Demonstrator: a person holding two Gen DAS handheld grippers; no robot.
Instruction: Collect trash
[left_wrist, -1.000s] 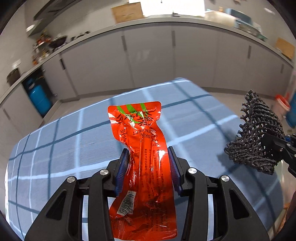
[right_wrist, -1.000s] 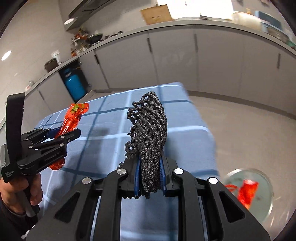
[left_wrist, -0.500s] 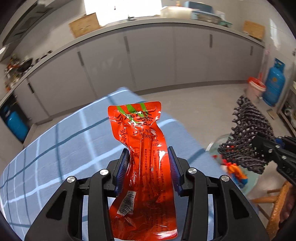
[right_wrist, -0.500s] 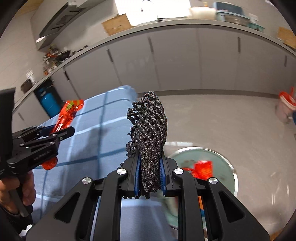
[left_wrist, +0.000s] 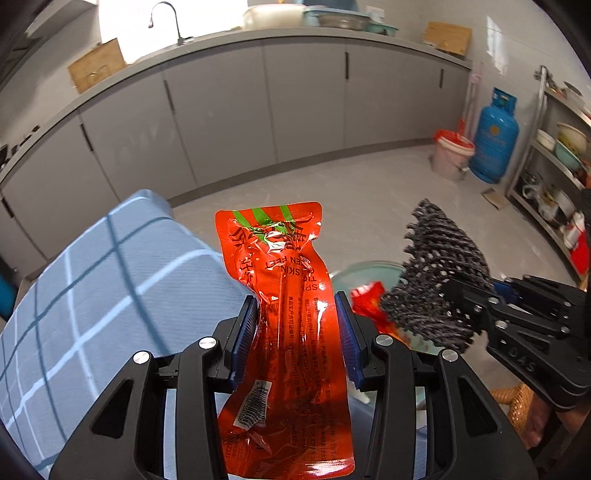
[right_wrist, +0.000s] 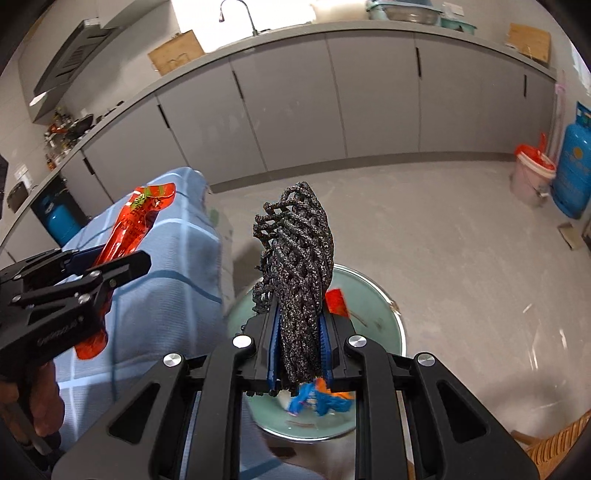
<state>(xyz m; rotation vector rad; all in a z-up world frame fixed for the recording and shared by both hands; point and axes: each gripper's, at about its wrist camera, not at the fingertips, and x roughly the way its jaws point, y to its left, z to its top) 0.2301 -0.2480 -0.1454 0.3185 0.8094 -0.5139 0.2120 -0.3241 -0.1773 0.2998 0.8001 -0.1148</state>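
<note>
My left gripper is shut on a long red snack wrapper with green stripes at its top; the wrapper sticks out past the blue pads. My right gripper is shut on a dark foam net sleeve, which stands upright from the pads. Both hang over the right edge of the blue checked tablecloth. Below on the floor stands a pale green round bin with red, blue and orange scraps inside. The left view shows the net and the right gripper at the right. The wrapper appears at the left of the right view.
Grey kitchen cabinets run along the back wall. A pink bucket and a blue gas cylinder stand on the floor at the right, beside a metal shelf rack. A wicker chair edge shows at the lower right.
Both grippers have swung right, off the table toward the floor bin, each still holding its item. The bin has come under the right gripper.
</note>
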